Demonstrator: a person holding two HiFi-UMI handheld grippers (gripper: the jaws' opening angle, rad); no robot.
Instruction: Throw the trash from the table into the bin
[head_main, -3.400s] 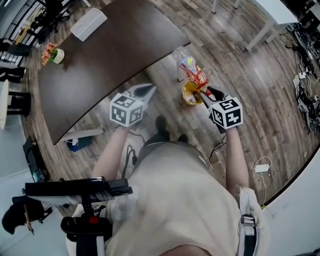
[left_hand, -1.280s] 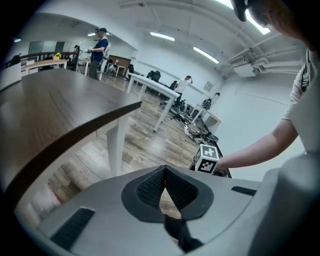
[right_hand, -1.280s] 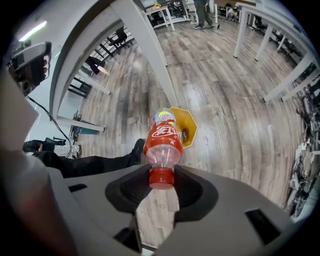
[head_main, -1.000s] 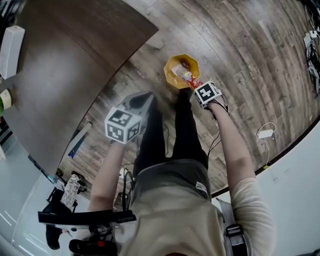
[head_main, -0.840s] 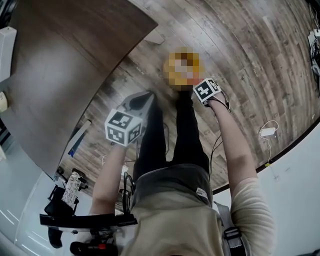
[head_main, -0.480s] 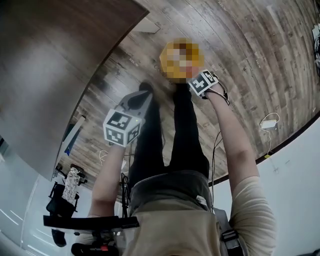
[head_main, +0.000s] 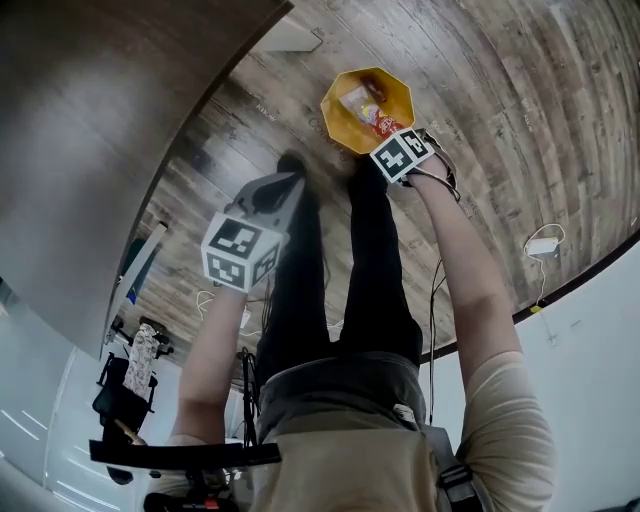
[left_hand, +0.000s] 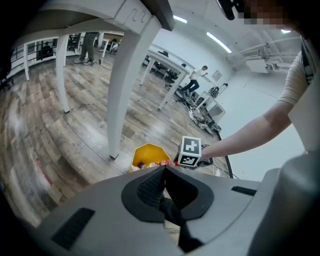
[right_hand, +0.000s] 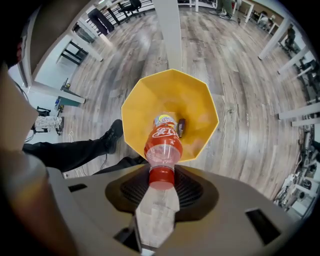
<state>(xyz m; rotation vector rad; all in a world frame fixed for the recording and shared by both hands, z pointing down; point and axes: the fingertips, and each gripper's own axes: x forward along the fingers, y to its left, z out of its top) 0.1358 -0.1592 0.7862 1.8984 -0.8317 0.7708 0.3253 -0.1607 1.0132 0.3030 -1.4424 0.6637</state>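
The right gripper's (right_hand: 162, 174) 2 fingers (right_hand: 134, 188) are clamped on the red cap of a clear plastic bottle (right_hand: 163, 145), their dark ribbed pads pressing it from either side. The bottle hangs base-down, away from the camera. It has a red label round its body, and its lower end is inside the mouth of the bin (right_hand: 200, 100). The left gripper's (left_hand: 164, 172) fingers (left_hand: 150, 186) are pressed together with nothing between them.

The bin is a bright yellow, many-sided bucket that widens toward its rim. Inside it, just beside the bottle's base, lies 1 small dark item (right_hand: 181, 127) against the yellow wall; what it is cannot be made out. In the head view a pale wrapper (head_main: 356, 101) also shows in the bin.

The bin stands on a grey-brown plank floor (right_hand: 240, 65), near a white table leg (right_hand: 169, 30). The person's black shoe (right_hand: 113, 134) is on the floor near the bin's rim, with the black trouser leg (right_hand: 65, 152) running off to the left.

In the head view the right gripper's marker cube (head_main: 402, 155) sits at the bin's near edge, at the end of a bare forearm (head_main: 465, 270). The left gripper is held well apart from the bin, above the person's leg. The dark table top (head_main: 100, 120) fills the upper left.
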